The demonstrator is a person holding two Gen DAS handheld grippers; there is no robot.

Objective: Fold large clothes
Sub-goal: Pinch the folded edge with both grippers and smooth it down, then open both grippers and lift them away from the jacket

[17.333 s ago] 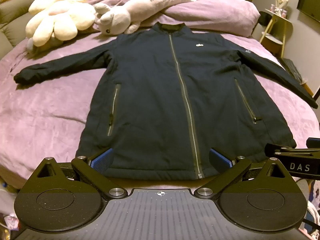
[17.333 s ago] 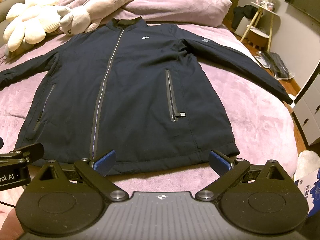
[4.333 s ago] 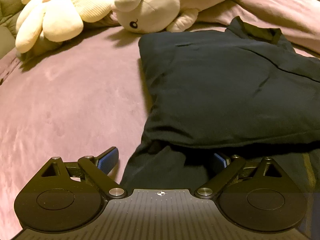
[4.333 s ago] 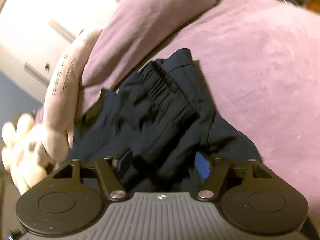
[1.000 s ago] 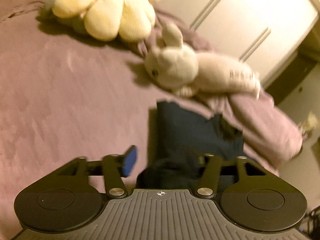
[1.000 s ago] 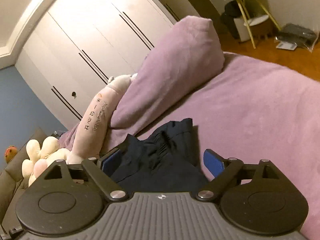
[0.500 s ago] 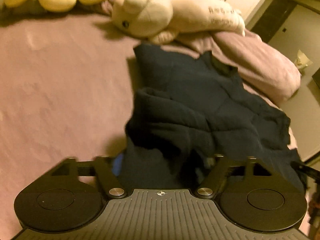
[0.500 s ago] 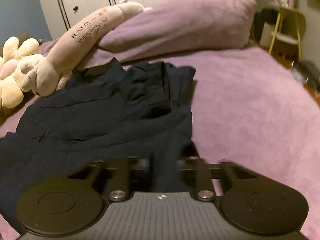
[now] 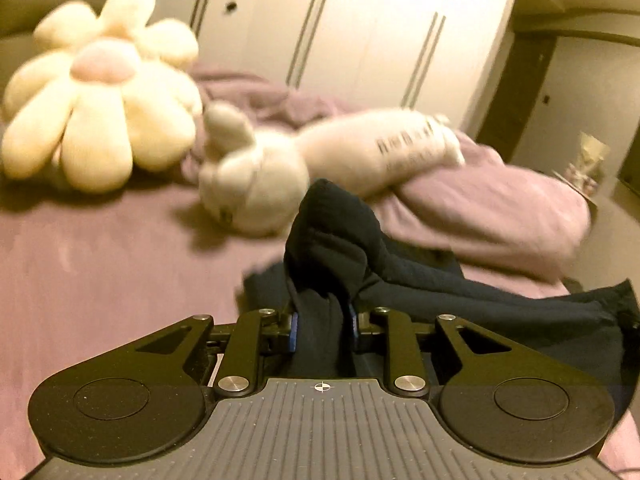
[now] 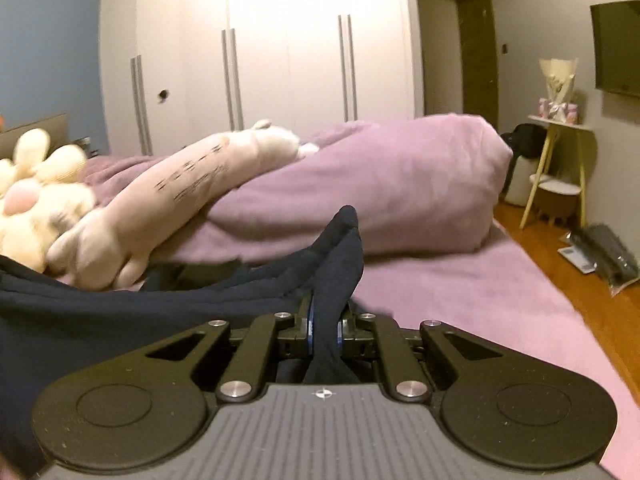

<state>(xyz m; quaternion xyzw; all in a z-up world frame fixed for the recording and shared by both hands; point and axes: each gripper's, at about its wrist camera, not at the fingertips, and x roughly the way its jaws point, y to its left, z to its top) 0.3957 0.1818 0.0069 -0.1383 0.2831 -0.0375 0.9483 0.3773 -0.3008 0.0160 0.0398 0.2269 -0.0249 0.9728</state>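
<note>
Jacket [image 9: 460, 292], dark navy, lies bunched on the purple bed [image 9: 100, 280], long axis across it between the grippers. Left gripper [image 9: 322, 326] closing on a thick fold; right gripper [image 10: 324, 326] closing, narrow, pinching thinner fabric. Plush toys [image 9: 252, 184] beyond.

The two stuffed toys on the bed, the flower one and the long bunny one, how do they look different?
The flower toy is round and pale yellow, with fat petals around a pink middle; the bunny toy is long, off-white, with dark printed writing along its body. The flower toy sits further from the dark jacket, while the bunny toy's head lies right behind the jacket's lifted fold. Both are soft plush lying on the purple bedspread.
</note>
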